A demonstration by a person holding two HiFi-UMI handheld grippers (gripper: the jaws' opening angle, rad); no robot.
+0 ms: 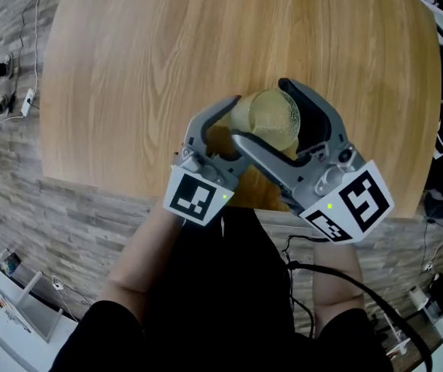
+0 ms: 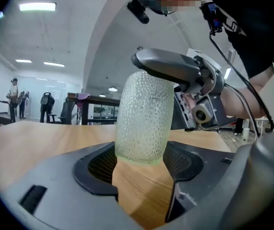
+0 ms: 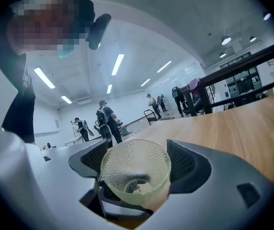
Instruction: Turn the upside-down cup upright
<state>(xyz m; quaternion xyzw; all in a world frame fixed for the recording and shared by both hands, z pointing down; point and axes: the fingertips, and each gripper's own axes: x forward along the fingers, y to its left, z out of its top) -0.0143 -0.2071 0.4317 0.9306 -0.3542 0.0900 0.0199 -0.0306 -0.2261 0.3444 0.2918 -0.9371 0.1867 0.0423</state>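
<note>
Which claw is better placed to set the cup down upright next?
Right. The right claw is shut on the cup near its rim, mouth up, while the left claw stands open around its lower part, pads not pressing. The right can likely just lower it to the table.

Big open hall, white walls and ceiling. Past the left claw [image 2: 141, 164] the wooden tabletop [image 2: 41, 133] runs out to a dark desk [image 2: 86, 110], with a few people [image 2: 45, 105] standing far off and strip lights [image 2: 37, 6] high above. Beyond the right claw [image 3: 137, 169] there are more ceiling lights [image 3: 119, 63] and a black table frame [image 3: 242, 66]. Below both claws, off the table's near edge, is grey plank floor [image 1: 74, 223].
</note>
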